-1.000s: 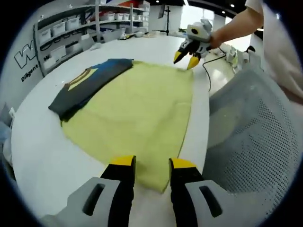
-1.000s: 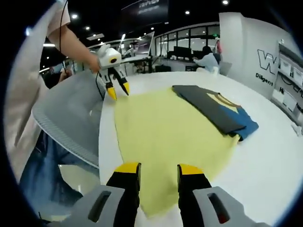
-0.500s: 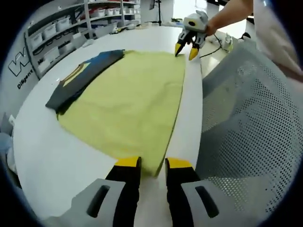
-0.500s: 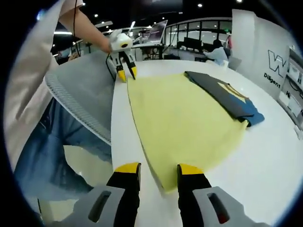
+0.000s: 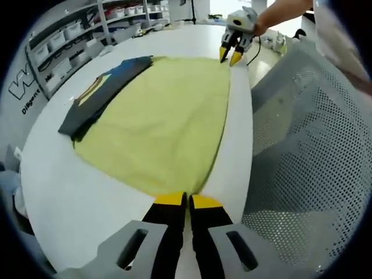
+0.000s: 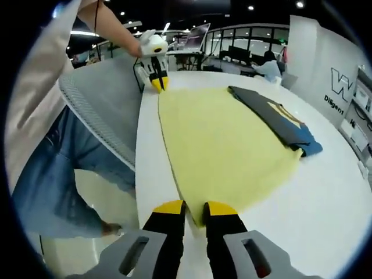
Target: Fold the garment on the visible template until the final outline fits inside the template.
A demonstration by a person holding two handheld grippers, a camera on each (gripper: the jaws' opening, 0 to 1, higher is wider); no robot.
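Observation:
A large yellow cloth lies flat on the round white table. A folded dark garment with a blue and yellow print lies along the cloth's far edge. My left gripper is shut on one near corner of the yellow cloth; it appears far off in the right gripper view. My right gripper has its jaws narrowed, a small gap left, with the other near corner between them. In the left gripper view it sits at the far corner, held by a hand.
A grey mesh chair back stands against the table edge beside the person's legs. Shelves with bins line the wall behind the table. Bare table surface surrounds the cloth.
Both grippers came down to the cloth's near corners. The left jaws went from wide apart to shut on the corner; the right jaws narrowed around the other corner.

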